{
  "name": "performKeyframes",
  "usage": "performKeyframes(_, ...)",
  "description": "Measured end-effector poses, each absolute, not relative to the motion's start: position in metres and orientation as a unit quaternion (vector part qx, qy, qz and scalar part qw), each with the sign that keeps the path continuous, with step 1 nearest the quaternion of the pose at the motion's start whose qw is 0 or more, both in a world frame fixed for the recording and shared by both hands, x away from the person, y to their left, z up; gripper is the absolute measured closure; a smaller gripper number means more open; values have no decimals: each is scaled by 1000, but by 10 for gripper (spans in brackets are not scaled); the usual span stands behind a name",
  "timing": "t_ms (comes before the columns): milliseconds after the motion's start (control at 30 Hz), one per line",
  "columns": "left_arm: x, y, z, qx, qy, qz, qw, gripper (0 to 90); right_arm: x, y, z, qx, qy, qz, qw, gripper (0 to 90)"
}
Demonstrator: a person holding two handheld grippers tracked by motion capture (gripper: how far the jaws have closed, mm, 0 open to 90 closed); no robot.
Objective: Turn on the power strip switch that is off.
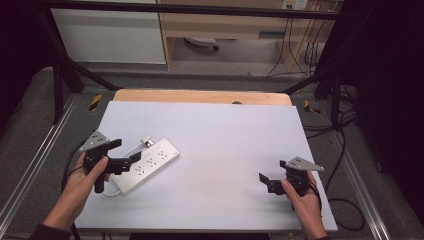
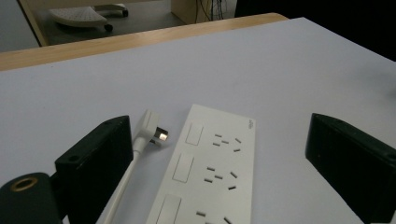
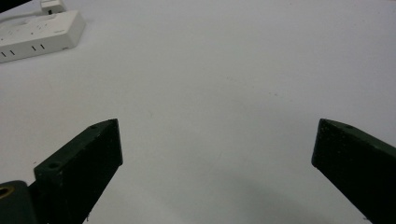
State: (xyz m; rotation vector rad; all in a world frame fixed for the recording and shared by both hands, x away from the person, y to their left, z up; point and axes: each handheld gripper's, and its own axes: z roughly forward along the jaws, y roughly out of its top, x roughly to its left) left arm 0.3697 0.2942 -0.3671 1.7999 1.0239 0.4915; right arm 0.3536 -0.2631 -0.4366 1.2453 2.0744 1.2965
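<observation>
A white power strip (image 1: 150, 165) lies at an angle on the left part of the white table (image 1: 230, 135). Its white plug (image 1: 146, 141) rests beside its far end, and the cord loops back along its left side. My left gripper (image 1: 125, 151) hovers over the strip's near half, open, its jaws spread on either side of the strip (image 2: 210, 172) and the plug (image 2: 152, 128). My right gripper (image 1: 272, 171) is open near the table's front right, over bare surface, nothing between its jaws. From the right gripper view the strip (image 3: 37, 32) lies far off at the top left.
A wooden edge (image 1: 200, 96) runs along the table's back. A black metal frame (image 1: 65, 75) and floor rails surround the table. Cables (image 1: 345, 150) trail on the floor at the right. A cabinet (image 1: 110, 35) stands behind.
</observation>
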Motion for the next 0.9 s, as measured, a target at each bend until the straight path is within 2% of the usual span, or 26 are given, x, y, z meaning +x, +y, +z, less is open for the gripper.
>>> performKeyframes(900, 316, 331, -389, 718, 431, 218, 502, 65, 354, -263, -437, 446, 740, 463, 197, 23)
